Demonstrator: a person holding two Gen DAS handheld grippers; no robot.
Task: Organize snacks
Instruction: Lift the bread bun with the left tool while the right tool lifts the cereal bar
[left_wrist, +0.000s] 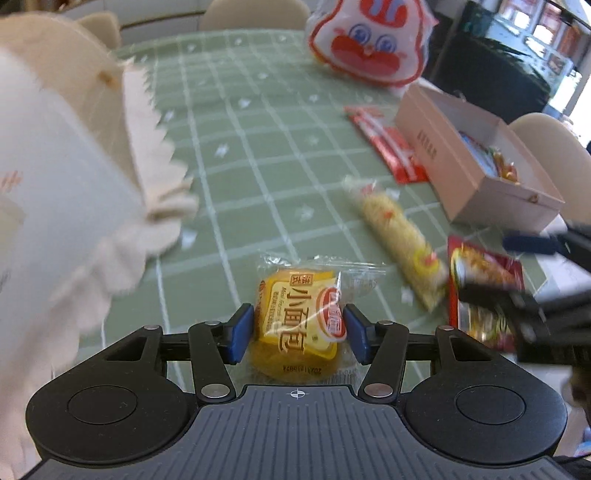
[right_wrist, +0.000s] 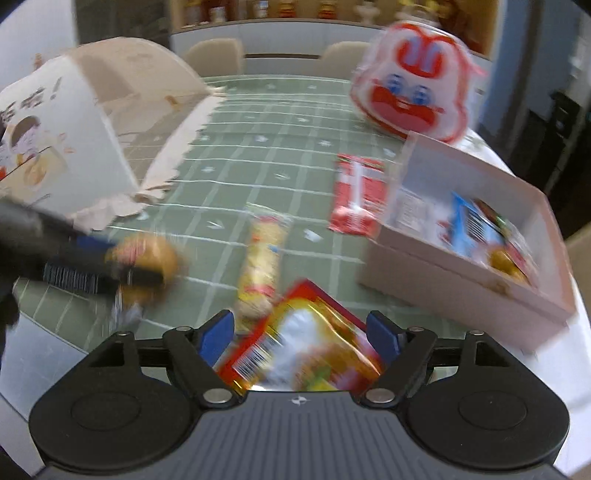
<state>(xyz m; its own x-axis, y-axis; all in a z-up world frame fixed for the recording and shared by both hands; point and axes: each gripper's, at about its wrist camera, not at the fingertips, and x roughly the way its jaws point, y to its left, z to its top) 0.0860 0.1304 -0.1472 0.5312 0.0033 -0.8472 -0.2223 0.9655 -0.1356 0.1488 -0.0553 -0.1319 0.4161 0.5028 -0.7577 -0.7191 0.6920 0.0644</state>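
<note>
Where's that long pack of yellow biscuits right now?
The long biscuit pack lies on the green checked tablecloth, mid-table in both views, between the pink box and the yellow bread packet.

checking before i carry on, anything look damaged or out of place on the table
The big white carton at the table's left lies tipped on its side with a ragged, torn-open edge. Snack packets lie loose on the green cloth outside the pink box.

Readable on the yellow bread packet (left_wrist: 295, 325): large characters "小面包", a small box "法式" at its 11 o'clock corner, a mirrored date code at 6 o'clock. Barcode, digits illegible, on the red snack bag (right_wrist: 299, 354). Blurred characters on the white carton (right_wrist: 55, 147).
</note>
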